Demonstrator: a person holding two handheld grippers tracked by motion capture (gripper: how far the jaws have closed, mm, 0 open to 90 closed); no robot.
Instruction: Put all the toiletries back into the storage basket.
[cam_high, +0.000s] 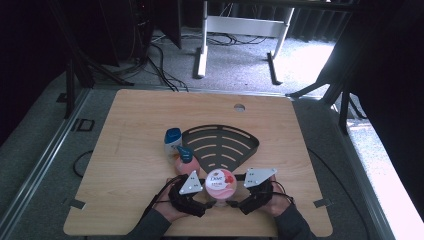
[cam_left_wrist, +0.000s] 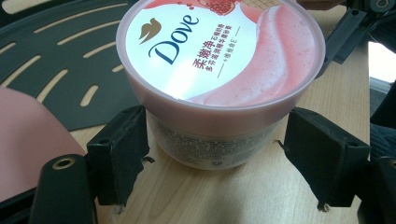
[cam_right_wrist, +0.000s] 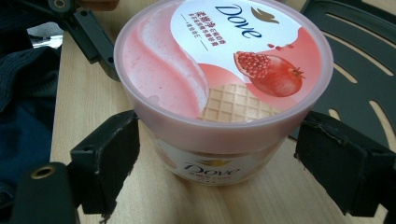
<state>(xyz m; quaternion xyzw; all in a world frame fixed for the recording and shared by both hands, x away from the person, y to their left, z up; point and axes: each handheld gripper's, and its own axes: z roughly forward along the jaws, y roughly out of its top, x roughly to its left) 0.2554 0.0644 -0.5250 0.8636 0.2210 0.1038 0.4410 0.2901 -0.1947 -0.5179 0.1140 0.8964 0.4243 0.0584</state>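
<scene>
- A pink-lidded Dove tub (cam_high: 221, 183) stood upright at the near edge of the wooden table (cam_high: 135, 125), between the two hand-held grippers.
- The left gripper (cam_left_wrist: 215, 154) flanked the tub's white body with its jaws apart, the left pad close to the wall, the right one short of it.
- The right gripper (cam_right_wrist: 215, 158) bracketed the same tub, jaws likewise spread and not clamped.
- The tub looked stiff, smooth and probably moderately heavy; the wall below the overhanging lid seemed the safest place to grip.
- Just beyond lay a black slotted corner shelf (cam_high: 222, 142), with a pink pump bottle (cam_high: 186, 162) and a blue-capped bottle (cam_high: 172, 141) to its left.
- Grey carpet (cam_high: 240, 60), cables and a white desk frame (cam_high: 240, 25) lay beyond the table.
</scene>
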